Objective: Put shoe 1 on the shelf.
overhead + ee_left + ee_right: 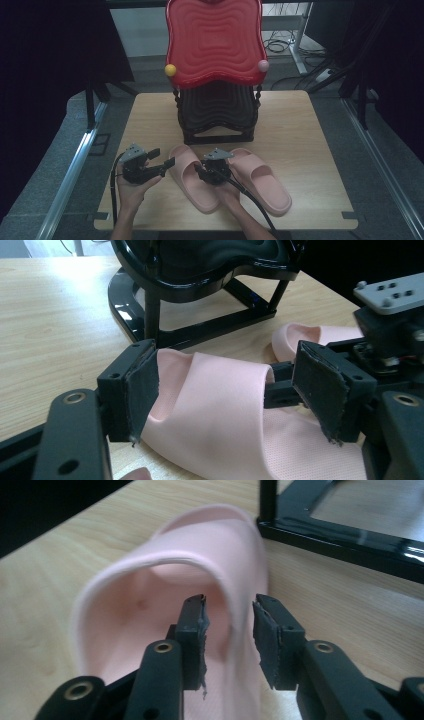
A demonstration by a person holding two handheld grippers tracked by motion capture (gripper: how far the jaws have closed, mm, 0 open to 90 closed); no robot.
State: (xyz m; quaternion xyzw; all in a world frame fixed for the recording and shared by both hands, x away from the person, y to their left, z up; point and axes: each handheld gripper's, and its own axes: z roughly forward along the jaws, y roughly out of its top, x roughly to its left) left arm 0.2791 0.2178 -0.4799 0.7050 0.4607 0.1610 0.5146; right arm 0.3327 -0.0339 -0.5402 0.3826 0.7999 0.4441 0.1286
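Here, both claws gape over pink slippers (192,182) on a pale wood table (300,130), dark curtains (50,45) around.

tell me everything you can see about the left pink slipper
The left pink slipper is a one-piece slide of soft, matte, foam-like pink material with a wide strap over an open toe. It lies sole-down on the wooden table, in front of the black rack. The right gripper straddles its strap edge; the left gripper brackets the strap, open.
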